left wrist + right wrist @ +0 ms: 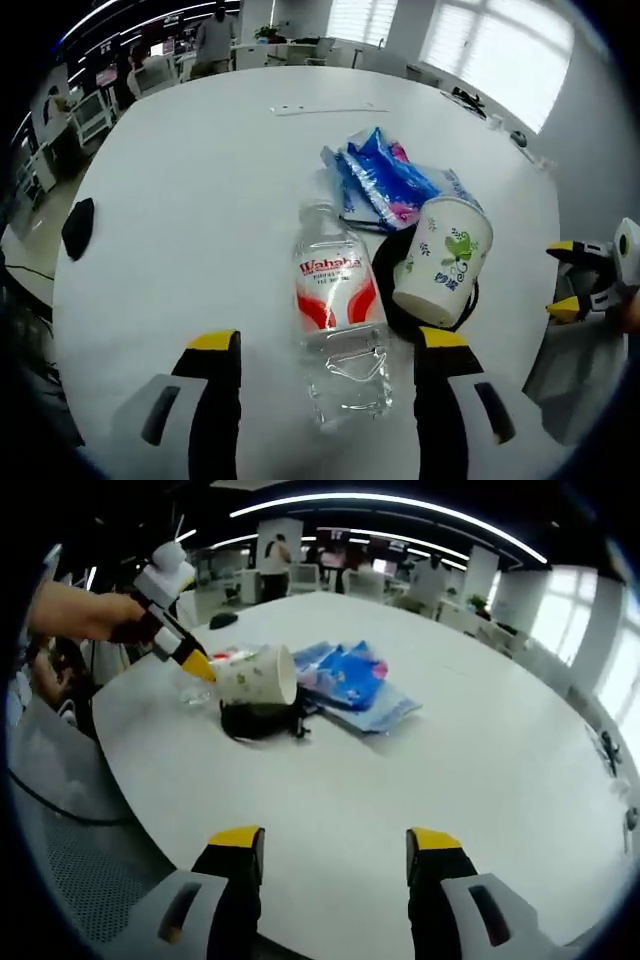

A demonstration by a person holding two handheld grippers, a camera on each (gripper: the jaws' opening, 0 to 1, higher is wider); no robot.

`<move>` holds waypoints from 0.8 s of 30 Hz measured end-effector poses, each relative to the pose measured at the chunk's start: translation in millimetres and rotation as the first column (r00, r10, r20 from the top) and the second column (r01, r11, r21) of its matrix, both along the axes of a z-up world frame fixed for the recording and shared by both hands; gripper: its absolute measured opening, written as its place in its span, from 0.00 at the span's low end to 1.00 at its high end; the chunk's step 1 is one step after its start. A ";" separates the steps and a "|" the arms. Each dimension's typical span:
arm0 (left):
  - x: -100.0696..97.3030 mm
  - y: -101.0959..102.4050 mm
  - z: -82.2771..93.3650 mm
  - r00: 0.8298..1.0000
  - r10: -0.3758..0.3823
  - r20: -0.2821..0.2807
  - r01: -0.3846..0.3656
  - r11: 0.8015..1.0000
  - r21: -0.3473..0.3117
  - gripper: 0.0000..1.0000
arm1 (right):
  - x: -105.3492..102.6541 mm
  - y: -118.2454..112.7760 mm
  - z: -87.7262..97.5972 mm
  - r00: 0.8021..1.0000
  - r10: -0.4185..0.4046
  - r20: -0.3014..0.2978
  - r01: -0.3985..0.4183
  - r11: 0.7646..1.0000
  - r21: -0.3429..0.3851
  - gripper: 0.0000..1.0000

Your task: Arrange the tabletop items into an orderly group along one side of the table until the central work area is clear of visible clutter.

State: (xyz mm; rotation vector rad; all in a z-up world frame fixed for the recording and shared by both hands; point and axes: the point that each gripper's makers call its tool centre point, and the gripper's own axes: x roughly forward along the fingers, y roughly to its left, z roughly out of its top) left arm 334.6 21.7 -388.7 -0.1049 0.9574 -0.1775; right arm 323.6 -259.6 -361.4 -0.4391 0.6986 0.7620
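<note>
Water bottle (338, 310) between left gripper (328, 352) jaws, label hidden behind cup (256, 676) opposite.

The paper cup (256, 675) hides most of the water bottle (193, 688) in the right gripper view. The cup (442, 260) covers part of the black coil (392, 262) beneath it.

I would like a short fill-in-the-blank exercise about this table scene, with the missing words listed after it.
1. The clear water bottle lies on its side between the two fingers of the ____ claw.
2. The paper cup rests on a ____ coiled cable.
3. Behind the cup lie ____ plastic packets.
4. The right claw is open and holds ____.

Missing words: left; black; blue; nothing
</note>
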 end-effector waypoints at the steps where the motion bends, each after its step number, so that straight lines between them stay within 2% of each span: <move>1: 1.0 -0.2 -1.0 1.000 0.001 -0.002 -0.001 1.000 -0.003 0.70 | -0.9 0.2 0.2 1.000 0.003 0.000 -0.003 1.000 -0.001 0.58; 17: 8.2 -3.0 -17.5 0.999 -0.009 -0.045 0.008 1.000 -0.019 0.69 | 1.0 -1.4 0.1 1.000 -0.006 0.001 0.006 1.000 -0.005 0.57; 23: 7.5 -11.7 -13.1 0.999 0.006 -0.040 -0.007 1.000 -0.019 0.64 | 0.5 -0.2 0.8 1.000 -0.003 0.000 0.003 1.000 0.001 0.56; 24: 10.4 -13.2 -12.0 0.999 0.026 -0.037 -0.027 0.999 -0.037 0.63 | 0.4 -0.1 0.9 1.000 -0.002 0.000 0.002 1.000 0.002 0.56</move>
